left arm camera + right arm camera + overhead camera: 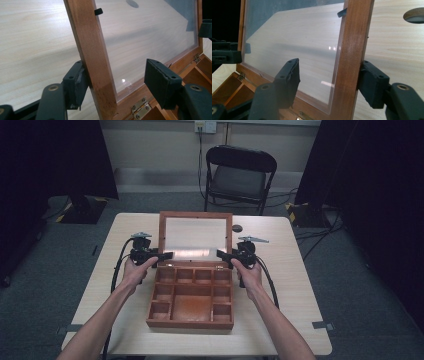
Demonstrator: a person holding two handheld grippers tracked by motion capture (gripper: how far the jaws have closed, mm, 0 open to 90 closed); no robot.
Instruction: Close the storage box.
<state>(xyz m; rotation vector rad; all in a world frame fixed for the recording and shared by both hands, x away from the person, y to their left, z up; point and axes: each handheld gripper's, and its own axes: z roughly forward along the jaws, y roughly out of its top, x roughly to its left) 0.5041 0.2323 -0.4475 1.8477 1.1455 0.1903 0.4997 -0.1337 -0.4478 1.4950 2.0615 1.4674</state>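
A wooden box (190,322) with several compartments lies in the middle of the table, its glass-paned lid (196,215) standing upright. My left gripper (167,255) is at the lid's left side rail (92,50), open: one jaw touches the rail's outer face, the other hangs apart in front of the glass (150,37). My right gripper (220,253) straddles the right side rail (354,45) the same way, open, its outer jaw against the wood. A brass hinge (140,106) shows at the lid's foot.
The light wooden table (295,270) has a small dark round spot (236,228) just right of the lid. A black folding chair (240,175) stands beyond the far edge. Cables trail from both grippers along the person's forearms.
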